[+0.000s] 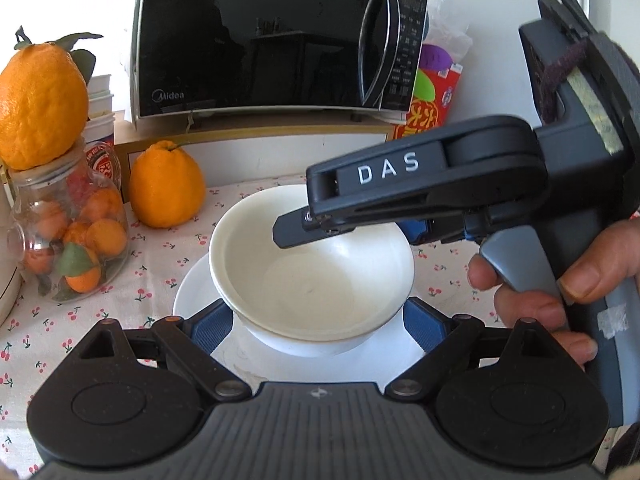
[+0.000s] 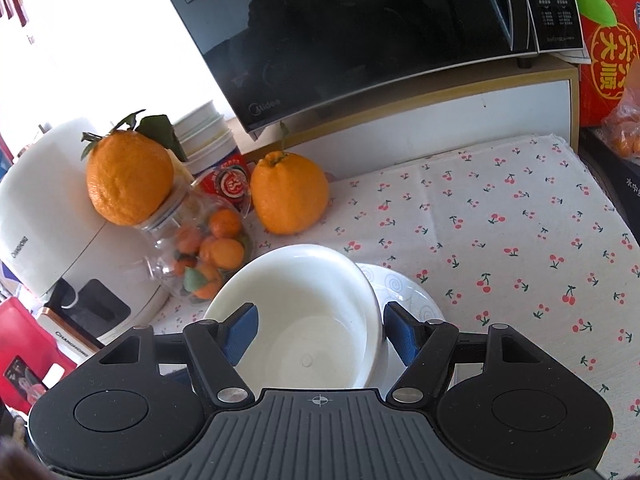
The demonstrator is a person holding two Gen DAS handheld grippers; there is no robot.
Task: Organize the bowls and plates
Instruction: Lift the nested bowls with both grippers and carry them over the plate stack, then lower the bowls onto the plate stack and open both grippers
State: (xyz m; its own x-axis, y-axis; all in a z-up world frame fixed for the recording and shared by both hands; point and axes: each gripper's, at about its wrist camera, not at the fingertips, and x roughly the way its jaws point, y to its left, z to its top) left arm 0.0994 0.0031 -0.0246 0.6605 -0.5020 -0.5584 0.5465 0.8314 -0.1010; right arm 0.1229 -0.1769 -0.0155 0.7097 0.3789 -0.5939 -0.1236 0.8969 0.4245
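A white bowl (image 1: 312, 276) stands on a white plate (image 1: 192, 304) on the cherry-print cloth; a second rim line under it suggests two nested bowls. My left gripper (image 1: 318, 326) is open wide, its blue pads (image 1: 212, 328) low on either side of the bowl above the plate. My right gripper (image 1: 352, 236) comes in from the right, held by a hand (image 1: 532, 304). In the right wrist view the right gripper (image 2: 320, 332) is open astride the bowl (image 2: 304, 300): its left pad (image 2: 240, 332) is over the inside, its right pad outside the wall. The plate (image 2: 404, 292) shows behind.
A black microwave (image 1: 260, 40) sits on a shelf at the back. A large orange (image 1: 166, 184) and a glass jar (image 1: 68, 232) of small oranges, topped by another orange, stand left of the bowl. A white appliance (image 2: 48, 216) is far left, a red box (image 2: 608, 60) back right.
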